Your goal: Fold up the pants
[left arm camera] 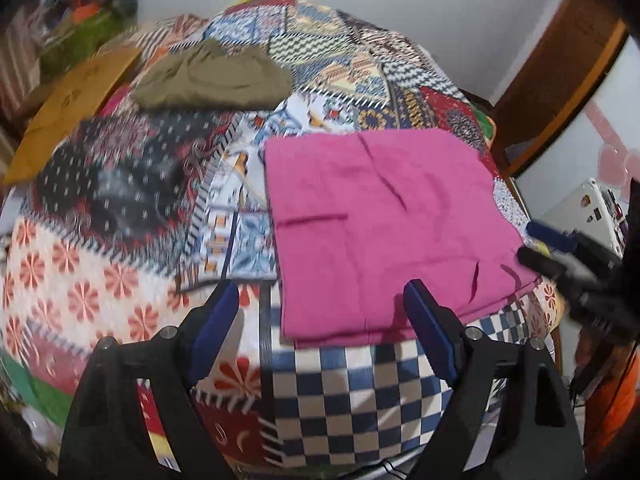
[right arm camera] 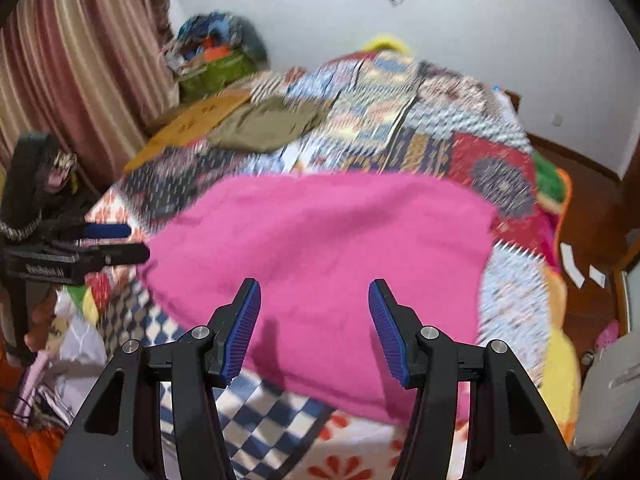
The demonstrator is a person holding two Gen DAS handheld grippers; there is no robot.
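The pink pants [right arm camera: 320, 272] lie folded flat on the bed [right arm camera: 400, 128], mid-frame. Both the left hand-held gripper [left arm camera: 320, 304] and right hand-held gripper [right arm camera: 314, 304] are wide open, holding nothing.

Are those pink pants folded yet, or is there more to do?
Mostly done, it seems. The pink pants lie on the patchwork quilt as a flat, squarish folded shape. Nothing is in hand: the left gripper and right gripper are both open and hold no cloth. At most a last fold or smoothing may remain. The olive garment behind looks folded too.
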